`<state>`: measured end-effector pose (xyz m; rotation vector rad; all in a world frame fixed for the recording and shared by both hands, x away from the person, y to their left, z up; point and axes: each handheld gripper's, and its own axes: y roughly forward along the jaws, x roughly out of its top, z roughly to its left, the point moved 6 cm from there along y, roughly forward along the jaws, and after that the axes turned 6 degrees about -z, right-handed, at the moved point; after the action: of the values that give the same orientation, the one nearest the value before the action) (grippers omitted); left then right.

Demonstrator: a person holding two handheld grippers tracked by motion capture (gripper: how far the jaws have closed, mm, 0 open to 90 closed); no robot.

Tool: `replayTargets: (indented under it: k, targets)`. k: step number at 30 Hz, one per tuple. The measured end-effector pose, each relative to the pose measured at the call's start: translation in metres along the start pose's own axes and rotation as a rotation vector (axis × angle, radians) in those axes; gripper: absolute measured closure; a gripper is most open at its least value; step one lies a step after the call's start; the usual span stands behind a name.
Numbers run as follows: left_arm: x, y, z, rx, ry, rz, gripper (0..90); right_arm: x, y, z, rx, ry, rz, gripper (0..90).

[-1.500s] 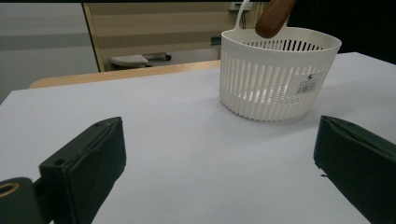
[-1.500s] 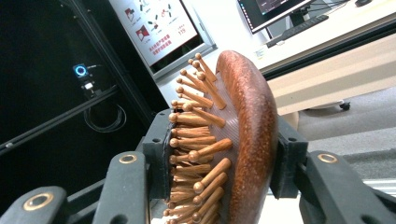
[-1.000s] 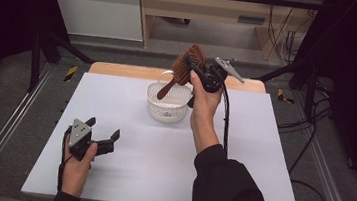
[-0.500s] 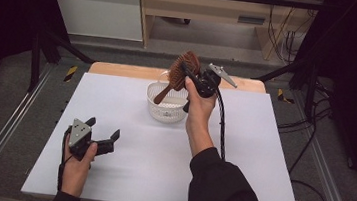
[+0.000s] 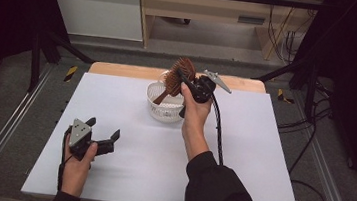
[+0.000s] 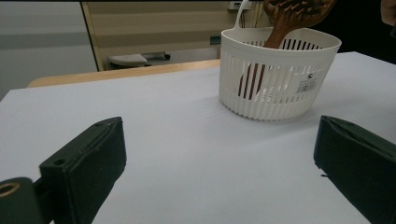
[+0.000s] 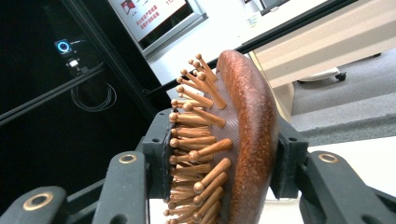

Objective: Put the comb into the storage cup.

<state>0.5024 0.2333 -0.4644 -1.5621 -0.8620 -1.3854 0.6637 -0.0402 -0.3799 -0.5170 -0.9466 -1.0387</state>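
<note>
A: High view first. The brush has come down since a second ago; it hung clear above the basket, and now its handle end dips inside the rim.

B: The right tongs have it by the head?

A: Yes. In the right gripper view the jaws are clamped on the head of the brush, one pad on the wooden pins, one on the smooth back. No slack there.

B: And the other hand?

A: Hasn't budged. The left tongs rest low over the near left of the desk, jaws wide apart, nothing between them. The left gripper view looks across at the basket, with the handle showing through the slats.

B: So it's going in.

A: I'd say so: nearly placed, only the letting go remains.
</note>
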Motion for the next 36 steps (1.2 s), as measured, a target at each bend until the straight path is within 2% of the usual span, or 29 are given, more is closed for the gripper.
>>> replayTargets:
  k: [36]
  targets:
    - [0.0, 0.0, 0.0, -0.002, 0.004, 0.005, 2.6, -0.016, -0.002, -0.01, -0.011, 0.008, 0.017, 51.3]
